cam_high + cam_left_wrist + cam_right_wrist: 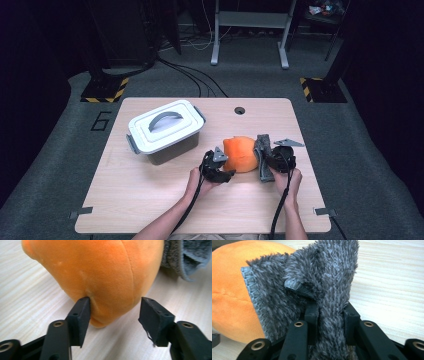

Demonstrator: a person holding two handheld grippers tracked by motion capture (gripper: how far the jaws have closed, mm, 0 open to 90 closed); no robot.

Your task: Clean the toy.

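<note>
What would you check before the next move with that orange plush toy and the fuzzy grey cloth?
1. Right claw clamped on the grey cloth: ok.
2. Left claw open around the tip of the orange plush: ok, one jaw touches it, the other stands apart.
3. Left claw gripping the plush: not ok, not yet closed.
4. Cloth lies against the plush: ok.
5. Lid on the white box: ok, closed.
6. Lid latches locked: cannot tell.

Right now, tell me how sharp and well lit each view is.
High view: table evenly lit, room edges dark, slight softness. Left gripper view: orange plush blurred up close, casting a soft shadow beneath it. Right gripper view: grey cloth fibres crisp, the near gripper base darker.
</note>
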